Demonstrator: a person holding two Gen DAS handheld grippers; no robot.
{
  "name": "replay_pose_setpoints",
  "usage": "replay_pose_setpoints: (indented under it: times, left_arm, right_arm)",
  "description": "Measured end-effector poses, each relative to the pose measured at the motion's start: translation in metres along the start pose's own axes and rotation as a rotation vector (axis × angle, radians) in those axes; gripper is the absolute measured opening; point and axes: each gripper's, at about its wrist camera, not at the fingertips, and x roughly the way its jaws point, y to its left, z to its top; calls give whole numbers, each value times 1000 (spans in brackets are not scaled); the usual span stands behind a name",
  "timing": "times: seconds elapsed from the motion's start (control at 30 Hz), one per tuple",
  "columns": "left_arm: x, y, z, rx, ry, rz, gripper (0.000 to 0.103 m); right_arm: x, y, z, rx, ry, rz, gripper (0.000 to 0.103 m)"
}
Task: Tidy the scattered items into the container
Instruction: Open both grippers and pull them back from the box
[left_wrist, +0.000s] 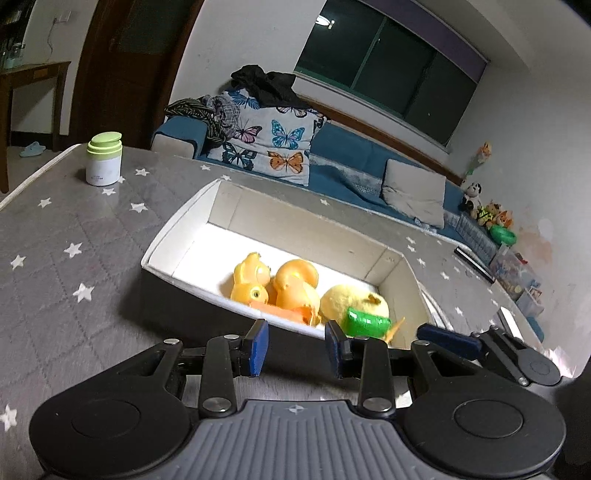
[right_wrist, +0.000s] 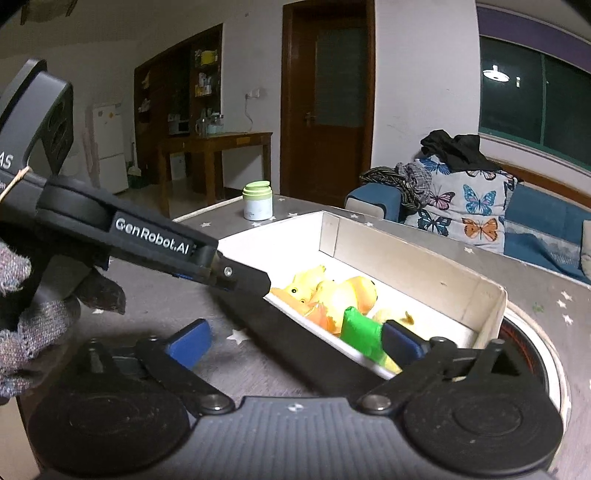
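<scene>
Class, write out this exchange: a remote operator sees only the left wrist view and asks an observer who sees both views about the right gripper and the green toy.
Operator: Is the right gripper holding the green toy?
Observer: No. It is wide open, and the toy lies next to only one finger.
Operator: Where is the other finger?
Observer: Outside the white box, over the grey table.
Operator: What holds my left gripper?
Observer: A gloved hand grips its handle.

The box's (left_wrist: 192, 225) near wall hides the toys' (left_wrist: 295, 288) undersides.
</scene>
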Motion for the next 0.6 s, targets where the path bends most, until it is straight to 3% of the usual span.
replay_pose_setpoints:
  times: [0.6]
  left_arm:
    - [-11, -21, -36, 53, 45, 120, 37]
  right_arm:
    - [-25, 3, -31, 81, 30, -39, 103]
